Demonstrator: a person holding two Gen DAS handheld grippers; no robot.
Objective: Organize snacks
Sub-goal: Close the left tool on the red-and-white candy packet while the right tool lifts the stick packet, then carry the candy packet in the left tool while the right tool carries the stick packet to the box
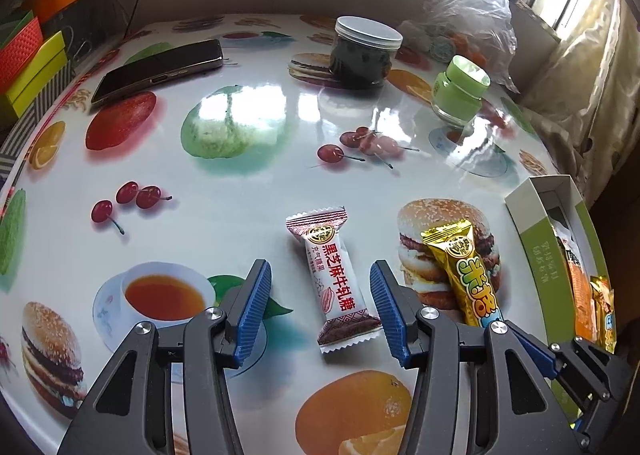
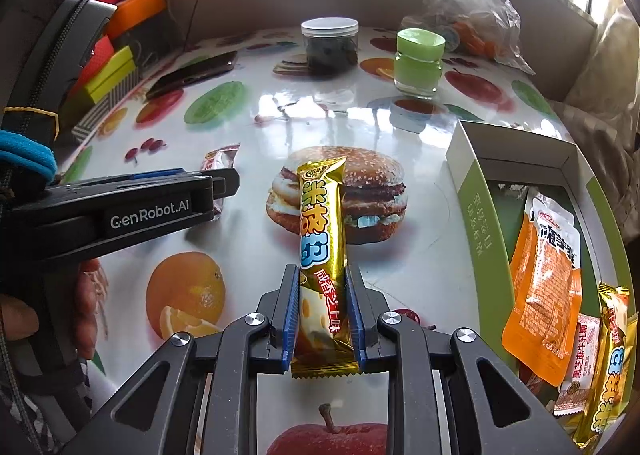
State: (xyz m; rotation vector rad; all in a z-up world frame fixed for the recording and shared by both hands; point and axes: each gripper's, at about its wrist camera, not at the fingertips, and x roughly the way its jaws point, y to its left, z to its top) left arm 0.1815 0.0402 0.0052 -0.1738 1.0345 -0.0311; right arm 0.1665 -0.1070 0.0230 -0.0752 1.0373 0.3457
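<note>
Between shut right gripper [image 2: 322, 311] pads, gold snack bar [image 2: 322, 231] points away.

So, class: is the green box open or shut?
Open. The green box has no lid on it, and snack packets show lying inside it.

Fruit-print table [image 1: 248, 191] with phone [image 1: 160, 69], jars, candy [image 1: 336, 287], green box [image 2: 472, 191].
</note>
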